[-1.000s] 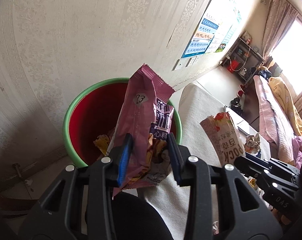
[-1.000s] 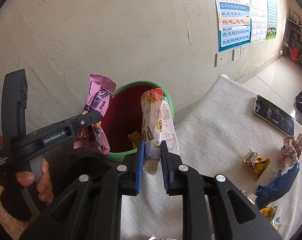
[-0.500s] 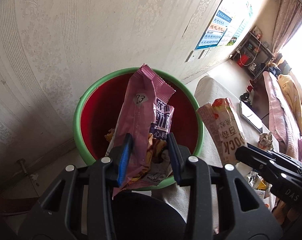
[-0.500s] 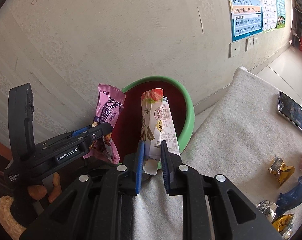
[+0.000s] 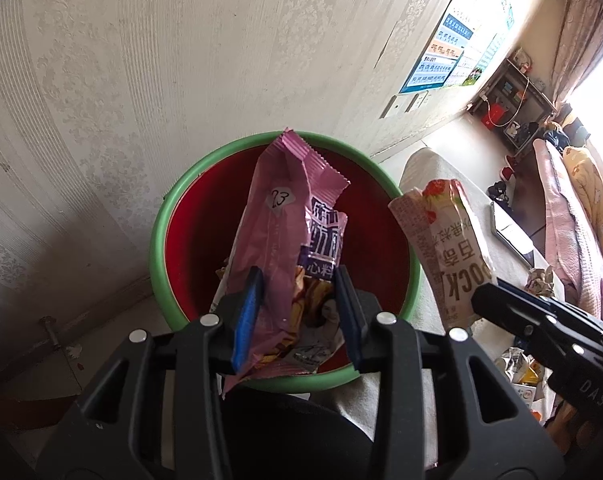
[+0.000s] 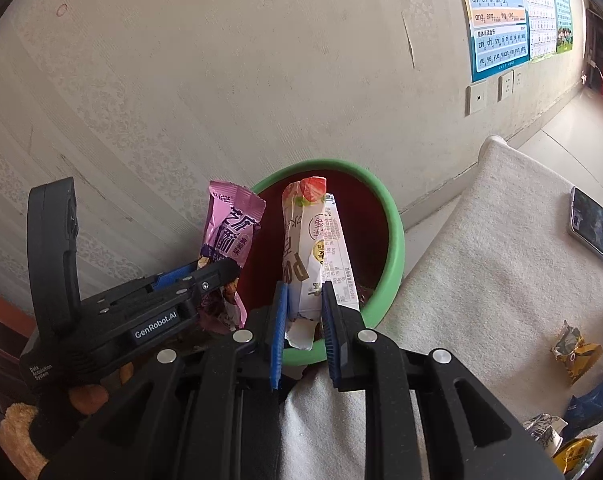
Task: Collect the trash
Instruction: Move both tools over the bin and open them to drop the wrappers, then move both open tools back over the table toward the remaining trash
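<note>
wallpapered wall, bin [image 5: 161, 236] ahead of both jaws — l gripper [image 5: 297, 316] clamps pink wrapper [image 5: 269, 240], r gripper [image 6: 303, 332] clamps white wrapper [image 6: 321, 248]; neither dropped, more litter [image 6: 573, 352] on cloth [image 6: 481, 280] r of jaws.

A pale wallpapered wall [image 6: 261, 60] with a faint damask pattern fills the background. On the wall, to the right, hangs a blue-bordered pinyin chart poster [image 6: 497, 20], with a second, greener poster [image 6: 551, 8] beside it. Just below the blue poster sit two white wall sockets [image 6: 491, 90]. Below the wall, a white cloth-covered surface [image 6: 501, 260] stretches away. A dark smartphone [image 6: 595, 228] lies flat on the cloth. Far along the wall stands what may be a cluttered shelf [image 5: 517, 96].
</note>
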Demonstrator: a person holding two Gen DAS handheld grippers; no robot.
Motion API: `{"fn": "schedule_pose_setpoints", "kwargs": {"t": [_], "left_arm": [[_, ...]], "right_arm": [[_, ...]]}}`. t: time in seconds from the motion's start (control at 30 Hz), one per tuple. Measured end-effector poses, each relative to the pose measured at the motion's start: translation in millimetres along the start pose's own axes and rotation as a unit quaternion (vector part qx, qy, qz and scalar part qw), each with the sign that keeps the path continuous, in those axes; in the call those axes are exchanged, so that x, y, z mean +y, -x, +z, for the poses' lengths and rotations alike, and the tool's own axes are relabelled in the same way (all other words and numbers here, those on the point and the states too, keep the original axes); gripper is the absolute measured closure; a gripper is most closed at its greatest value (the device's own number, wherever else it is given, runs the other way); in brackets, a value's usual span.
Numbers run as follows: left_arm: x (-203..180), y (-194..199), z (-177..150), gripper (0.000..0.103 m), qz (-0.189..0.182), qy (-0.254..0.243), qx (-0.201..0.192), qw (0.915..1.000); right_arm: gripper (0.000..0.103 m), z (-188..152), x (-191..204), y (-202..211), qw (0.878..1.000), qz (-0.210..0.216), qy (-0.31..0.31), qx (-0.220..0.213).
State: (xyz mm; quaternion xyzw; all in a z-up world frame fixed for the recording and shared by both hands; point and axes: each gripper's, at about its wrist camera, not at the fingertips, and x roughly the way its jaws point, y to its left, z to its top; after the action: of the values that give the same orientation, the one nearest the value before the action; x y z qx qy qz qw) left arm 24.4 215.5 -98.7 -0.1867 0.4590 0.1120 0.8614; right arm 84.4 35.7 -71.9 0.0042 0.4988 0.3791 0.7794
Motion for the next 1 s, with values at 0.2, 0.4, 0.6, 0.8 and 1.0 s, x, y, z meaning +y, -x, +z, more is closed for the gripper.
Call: {"fn": "schedule_pose_setpoints", "kwargs": {"t": [0.2, 0.4, 0.6, 0.8, 1.0], "left_arm": [[5.1, 3.0, -2.2, 0.052, 0.008, 0.011, -0.008, 0.9999], [-0.1, 7.7, -9.7, 0.051, 0.001, 0.009, -0.009, 0.9999], [-27.1, 11.1, -22.7, 0.047, -0.026, -0.023, 0.001, 0.9994], [-76.5, 0.6, -44.7, 0.046, -0.075, -0.066, 0.040, 0.9942], [-168.0, -22.3, -73.2, 0.042, -0.159, -0.145, 0.098, 0.9717]], "right_arm": [[0.068, 1.1, 0.7, 10.6, 1.000, 0.003, 0.001, -0.018], [0.059, -20.2, -11.2, 39.2, 0.999, -0.022, 0.011, -0.031], [0.056, -59.8, -40.4, 68.7, 0.995, -0.090, 0.022, -0.025], [0.056, -96.4, -102.4, 97.7, 0.985, -0.166, -0.043, -0.025], [0.056, -127.9, -156.8, 129.1, 0.968, -0.215, -0.129, -0.035]]}}
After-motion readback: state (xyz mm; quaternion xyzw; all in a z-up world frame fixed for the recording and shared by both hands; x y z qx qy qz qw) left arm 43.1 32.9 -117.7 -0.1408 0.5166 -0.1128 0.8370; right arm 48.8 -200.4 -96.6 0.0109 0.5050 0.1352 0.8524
